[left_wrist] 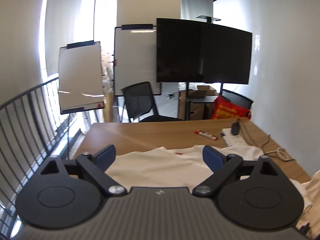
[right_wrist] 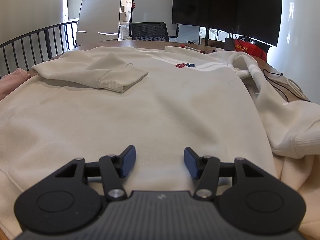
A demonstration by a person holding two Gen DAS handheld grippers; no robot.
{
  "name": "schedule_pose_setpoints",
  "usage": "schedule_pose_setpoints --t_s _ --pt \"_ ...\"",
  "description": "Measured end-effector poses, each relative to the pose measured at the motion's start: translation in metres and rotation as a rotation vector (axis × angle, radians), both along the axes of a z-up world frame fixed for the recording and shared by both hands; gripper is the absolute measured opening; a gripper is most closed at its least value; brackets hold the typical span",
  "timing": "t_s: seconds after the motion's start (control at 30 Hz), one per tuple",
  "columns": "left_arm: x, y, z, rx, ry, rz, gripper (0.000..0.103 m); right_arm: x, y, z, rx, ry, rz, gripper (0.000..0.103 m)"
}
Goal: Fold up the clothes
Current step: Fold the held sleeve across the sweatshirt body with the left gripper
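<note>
A cream sweatshirt point(right_wrist: 160, 104) lies spread flat on the wooden table, chest up, with red and blue heart patches point(right_wrist: 185, 65). Its left sleeve point(right_wrist: 94, 72) is folded in across the body, cuff near the middle. The right sleeve point(right_wrist: 280, 116) hangs loose off the right side. My right gripper point(right_wrist: 159, 161) is open and empty, low over the hem end. My left gripper point(left_wrist: 159, 158) is open and empty, held above the sweatshirt point(left_wrist: 160, 168), looking toward its collar end.
On the wooden table point(left_wrist: 140, 134) beyond the garment lie a red marker point(left_wrist: 206, 135), a paper pad point(left_wrist: 234, 139) with a black adapter and cables point(left_wrist: 278, 152). Pink cloth point(right_wrist: 12, 80) sits at the left edge. A railing point(left_wrist: 30, 124), chairs, whiteboards and a monitor stand behind.
</note>
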State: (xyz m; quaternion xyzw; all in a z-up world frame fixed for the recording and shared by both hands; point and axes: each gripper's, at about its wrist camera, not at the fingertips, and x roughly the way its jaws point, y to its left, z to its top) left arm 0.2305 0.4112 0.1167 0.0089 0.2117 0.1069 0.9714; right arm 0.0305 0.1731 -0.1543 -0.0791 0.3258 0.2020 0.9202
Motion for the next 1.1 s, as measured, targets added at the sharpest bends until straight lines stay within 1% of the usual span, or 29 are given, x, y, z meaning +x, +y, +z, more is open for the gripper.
schedule_pose_setpoints --t_s 0.1,0.2,0.23,0.3,0.33,0.4,0.47,0.53,0.57,0.6,0.67,0.77,0.87,0.9,0.97,1.03,1.1 --pt "-0.025 0.03 -0.023 0.099 0.052 0.169 0.098 0.0 -0.002 0.001 0.017 0.009 -0.01 0.06" --pt "-0.049 0.061 -0.032 0.187 0.097 0.394 0.098 0.001 -0.001 0.002 0.033 0.015 -0.022 0.06" --pt "-0.061 0.072 -0.029 0.204 0.096 0.438 0.098 0.0 0.0 0.002 0.031 0.012 -0.025 0.059" --pt "-0.091 0.095 -0.013 0.21 0.044 0.563 0.098 -0.001 0.0 0.002 0.029 0.011 -0.027 0.059" --pt "-0.102 0.101 -0.008 0.199 0.021 0.583 0.098 -0.001 0.001 0.002 0.027 0.011 -0.027 0.059" --pt "-0.122 0.11 0.003 0.172 -0.023 0.608 0.098 0.001 -0.002 0.005 0.07 0.043 -0.022 0.059" --pt "-0.142 0.118 0.013 0.145 -0.066 0.633 0.102 0.005 -0.005 0.011 0.155 0.101 -0.004 0.059" --pt "-0.128 0.111 0.001 0.086 -0.05 0.582 0.102 0.013 -0.009 0.02 0.267 0.17 0.037 0.059" --pt "-0.116 0.105 -0.011 0.041 -0.038 0.549 0.102 0.021 -0.012 0.025 0.325 0.212 0.047 0.059" --pt "-0.103 0.098 -0.028 -0.013 -0.026 0.493 0.102 0.029 -0.015 0.029 0.382 0.255 0.057 0.059" --pt "-0.077 0.085 -0.066 -0.124 -0.003 0.374 0.102 0.045 -0.018 0.039 0.466 0.315 0.058 0.059" --pt "-0.038 0.058 -0.137 -0.228 0.037 0.2 0.102 0.072 -0.015 0.054 0.521 0.321 0.057 0.059" --pt "-0.002 0.035 -0.196 -0.184 0.031 0.159 0.102 0.108 -0.004 0.061 0.559 0.361 0.025 0.059" --pt "0.002 0.032 -0.208 -0.191 0.025 0.147 0.102 0.121 0.0 0.062 0.577 0.38 0.02 0.059" --pt "0.007 0.027 -0.229 -0.212 0.014 0.124 0.102 0.144 0.013 0.06 0.582 0.405 0.003 0.059" --pt "0.011 0.025 -0.245 -0.238 0.008 0.096 0.102 0.165 0.031 0.058 0.53 0.385 -0.012 0.058" --pt "0.009 0.022 -0.247 -0.226 -0.023 0.074 0.102 0.18 0.051 0.055 0.451 0.33 -0.034 0.057"
